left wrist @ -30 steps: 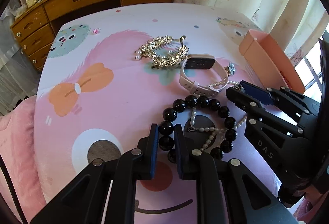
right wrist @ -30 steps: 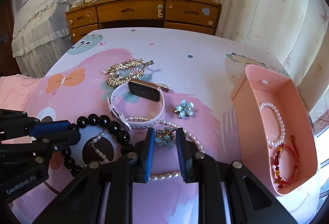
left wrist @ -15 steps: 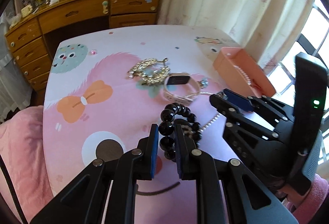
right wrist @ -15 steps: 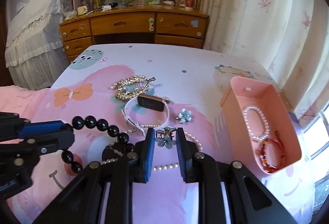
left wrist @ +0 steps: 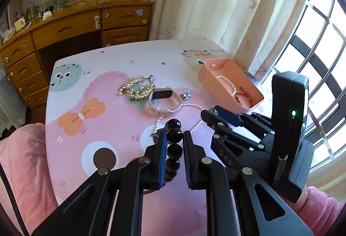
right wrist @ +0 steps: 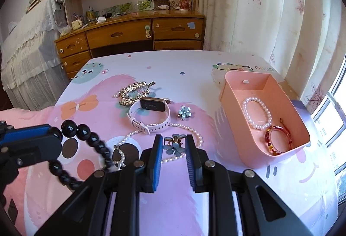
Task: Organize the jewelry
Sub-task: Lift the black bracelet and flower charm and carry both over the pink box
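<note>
The left claw (left wrist: 174,142) is pinched on a string of glossy black round beads (right wrist: 86,138), which hangs lifted clear of the surface (left wrist: 121,127) in a drooping loop, while the right claw (right wrist: 174,146) is closed around a small grey-blue flower-shaped hair clip (right wrist: 174,147), held above the pastel cartoon cloth. Off to the right sits the open pink rectangular plastic box (right wrist: 300,140), already holding a white pearl bracelet (right wrist: 257,113) and a red beaded bangle (right wrist: 277,139). On the cloth lie a long white pearl necklace (right wrist: 183,126), a pale pink smartwatch with a dark face (right wrist: 151,114), a gold ornate hair claw (right wrist: 134,93) and a second small blue flower clip (right wrist: 184,112). From where I stand the risks look plain enough: the black beads are caught at one bead only, so a quick swing toward the box could let the round bead roll out of the pads and drop the whole loop; the trailing end hangs low and near the pearl necklace, and it might snag and drag that strand off the surface. The two claws are close together, so crossing paths to reach the box could knock them together, and the box looks light, likely to be nudged toward the edge near the window
</note>
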A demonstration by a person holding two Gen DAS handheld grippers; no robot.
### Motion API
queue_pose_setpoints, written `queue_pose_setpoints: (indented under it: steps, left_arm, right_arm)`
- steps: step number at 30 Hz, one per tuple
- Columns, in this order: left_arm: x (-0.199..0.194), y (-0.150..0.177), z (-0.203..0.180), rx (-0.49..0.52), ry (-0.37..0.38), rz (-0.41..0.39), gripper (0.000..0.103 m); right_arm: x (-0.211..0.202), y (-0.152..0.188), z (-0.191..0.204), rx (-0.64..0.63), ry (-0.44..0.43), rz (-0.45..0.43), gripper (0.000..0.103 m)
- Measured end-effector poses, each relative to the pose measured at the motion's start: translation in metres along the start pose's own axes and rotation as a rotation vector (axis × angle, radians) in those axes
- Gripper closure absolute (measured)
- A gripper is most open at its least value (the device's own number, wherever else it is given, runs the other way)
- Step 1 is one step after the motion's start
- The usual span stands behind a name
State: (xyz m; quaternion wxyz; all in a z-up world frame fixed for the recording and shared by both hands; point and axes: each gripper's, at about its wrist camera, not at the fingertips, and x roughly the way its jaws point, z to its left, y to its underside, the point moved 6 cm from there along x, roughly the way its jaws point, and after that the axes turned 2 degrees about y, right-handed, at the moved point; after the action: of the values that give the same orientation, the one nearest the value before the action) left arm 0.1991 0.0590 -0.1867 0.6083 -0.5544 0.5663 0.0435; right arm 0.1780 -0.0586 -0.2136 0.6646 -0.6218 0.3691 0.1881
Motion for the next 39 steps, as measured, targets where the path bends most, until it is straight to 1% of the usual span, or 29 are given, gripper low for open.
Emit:
queue_pose_setpoints:
  steps: [5,11,15,19,23,27,32,36,39]
  left_arm:
    - [-0.007,-0.014,-0.014,0.004,-0.020,-0.009,0.090]
    - [-0.010,-0.032,-0.039,0.004,-0.035,-0.020,0.090]
    - [-0.003,-0.046,-0.063,0.018,-0.050,-0.022,0.090]
    - [0.005,-0.058,-0.083,0.008,-0.075,-0.032,0.090]
    - [0.012,-0.070,-0.102,-0.003,-0.074,-0.041,0.090]
    - [0.024,-0.084,-0.121,0.006,-0.075,-0.053,0.090]
    - [0.037,-0.101,-0.140,0.016,-0.092,-0.079,0.090]
    - [0.051,-0.117,-0.151,0.003,-0.079,-0.091,0.090]
    - [0.064,-0.129,-0.161,0.030,-0.098,-0.107,0.090]
  right_arm:
    - [-0.011,-0.003,-0.009,0.012,-0.045,-0.013,0.082]
    - [-0.026,-0.007,-0.028,-0.008,-0.099,-0.026,0.082]
    - [-0.034,-0.011,-0.045,-0.017,-0.122,-0.030,0.082]
    - [-0.038,-0.013,-0.067,0.014,-0.170,-0.016,0.082]
    - [-0.042,-0.016,-0.088,0.049,-0.204,-0.006,0.082]
    - [-0.043,-0.018,-0.108,0.056,-0.216,-0.007,0.082]
    - [-0.039,-0.019,-0.136,0.033,-0.209,-0.006,0.082]
    - [-0.035,-0.020,-0.156,0.033,-0.211,-0.003,0.082]
    - [-0.033,-0.020,-0.171,0.042,-0.218,0.001,0.082]
